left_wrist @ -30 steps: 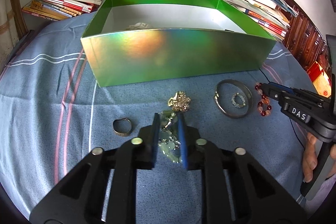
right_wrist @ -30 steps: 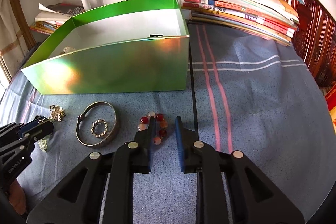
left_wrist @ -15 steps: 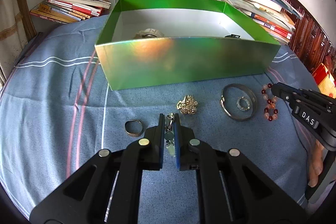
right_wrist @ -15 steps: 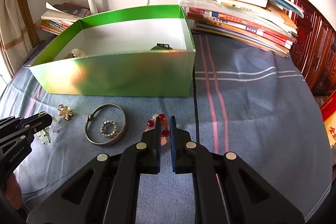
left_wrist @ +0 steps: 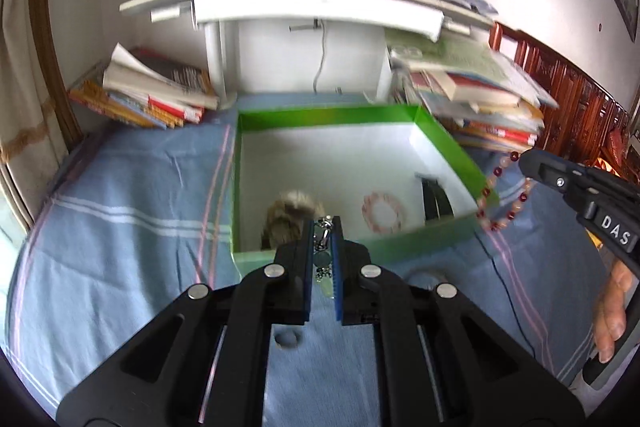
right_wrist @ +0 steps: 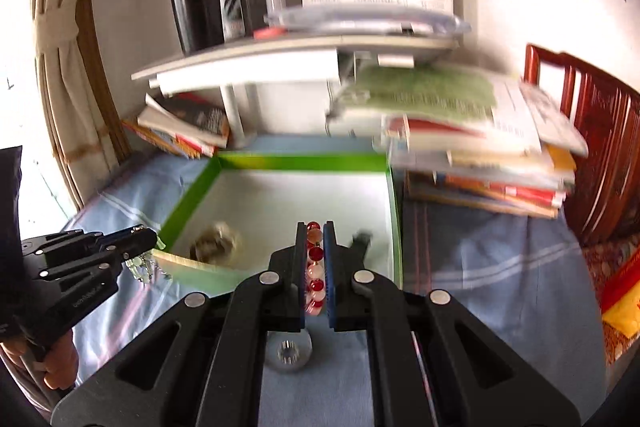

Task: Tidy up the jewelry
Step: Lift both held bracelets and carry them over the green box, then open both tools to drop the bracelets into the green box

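In the left wrist view my left gripper (left_wrist: 322, 223) is shut on a small chained pendant with pale green stones (left_wrist: 323, 261), which hangs over the near wall of the green box (left_wrist: 440, 143). My right gripper (right_wrist: 314, 227) is shut on a red-and-white bead bracelet (right_wrist: 315, 267), also lifted above the box's near side. Each gripper shows in the other's view: the right gripper (left_wrist: 524, 161) with the bracelet (left_wrist: 500, 195) dangling, the left gripper (right_wrist: 154, 237) with the pendant (right_wrist: 142, 267) dangling. Inside the box lie a fuzzy brownish piece (left_wrist: 294, 211), a pink bead ring (left_wrist: 382, 211) and a black item (left_wrist: 434, 199).
A silver bangle with a small ring inside it (right_wrist: 289, 349) lies on the blue striped cloth (left_wrist: 120, 211) under the grippers. Stacks of books (right_wrist: 480, 163) flank the box, a white shelf (left_wrist: 312, 3) stands behind it, and a red wooden chair (right_wrist: 600, 155) is at the right.
Both grippers closed on their pieces, the left on the pendant and the right on the bead bracelet, then rose with them from the cloth to above the box's near wall.
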`<state>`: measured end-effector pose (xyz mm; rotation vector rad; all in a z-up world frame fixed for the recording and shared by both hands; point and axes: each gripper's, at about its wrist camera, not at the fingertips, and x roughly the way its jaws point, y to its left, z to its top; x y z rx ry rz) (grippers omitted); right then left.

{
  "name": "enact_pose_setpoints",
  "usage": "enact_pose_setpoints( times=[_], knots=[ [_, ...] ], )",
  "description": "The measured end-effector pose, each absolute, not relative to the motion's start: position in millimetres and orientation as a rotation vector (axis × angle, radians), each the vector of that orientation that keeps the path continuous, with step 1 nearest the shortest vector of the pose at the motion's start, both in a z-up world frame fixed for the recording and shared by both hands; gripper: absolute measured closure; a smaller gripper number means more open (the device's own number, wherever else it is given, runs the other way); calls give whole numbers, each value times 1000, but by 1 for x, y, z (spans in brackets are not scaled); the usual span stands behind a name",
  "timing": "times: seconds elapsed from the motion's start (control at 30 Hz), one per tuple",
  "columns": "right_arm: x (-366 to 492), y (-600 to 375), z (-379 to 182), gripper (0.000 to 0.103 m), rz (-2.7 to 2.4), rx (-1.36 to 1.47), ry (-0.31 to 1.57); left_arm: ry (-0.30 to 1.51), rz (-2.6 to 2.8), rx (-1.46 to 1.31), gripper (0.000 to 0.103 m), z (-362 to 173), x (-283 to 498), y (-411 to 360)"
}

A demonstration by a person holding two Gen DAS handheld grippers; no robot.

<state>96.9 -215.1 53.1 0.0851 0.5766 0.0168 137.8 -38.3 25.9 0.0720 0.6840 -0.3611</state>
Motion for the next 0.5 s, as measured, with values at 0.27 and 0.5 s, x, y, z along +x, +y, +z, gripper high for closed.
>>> enact_pose_setpoints(
  times=[0.27,0.5],
  knots=[
    [158,-208,53,95,8,51,559,660,-336,60,95,46,201,-54],
    [202,-195,-7,95,-8,25,746,800,-287,106,94,1,245,-75]
  ],
)
